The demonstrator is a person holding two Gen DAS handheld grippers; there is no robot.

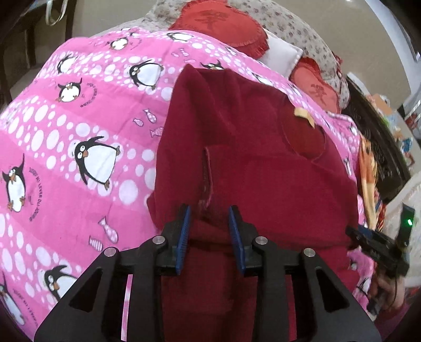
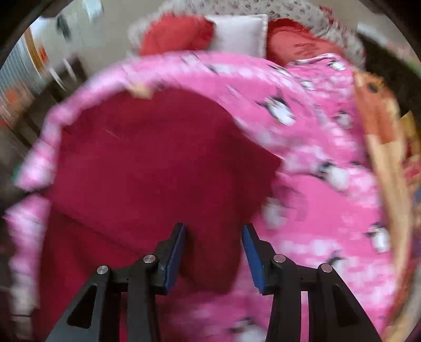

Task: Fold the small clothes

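Note:
A dark red small garment (image 1: pixel 250 147) lies on a pink penguin-print blanket (image 1: pixel 79 126), with a folded flap and a yellow tag (image 1: pixel 302 113) near its neck. My left gripper (image 1: pixel 209 210) is part open with bunched red cloth between its blue pads (image 1: pixel 185 226), not pinched. My right gripper shows at the right edge of the left wrist view (image 1: pixel 379 242). In the blurred right wrist view, the right gripper (image 2: pixel 213 229) is open over the garment's (image 2: pixel 147 157) lower edge, holding nothing.
Red cushions (image 1: pixel 223 23) and a white pillow (image 1: pixel 281 55) lie at the far end on a floral cover. An orange patterned cloth (image 1: pixel 368 168) and a dark object (image 1: pixel 379 136) lie to the right. The blanket (image 2: pixel 329 184) spreads right of the garment.

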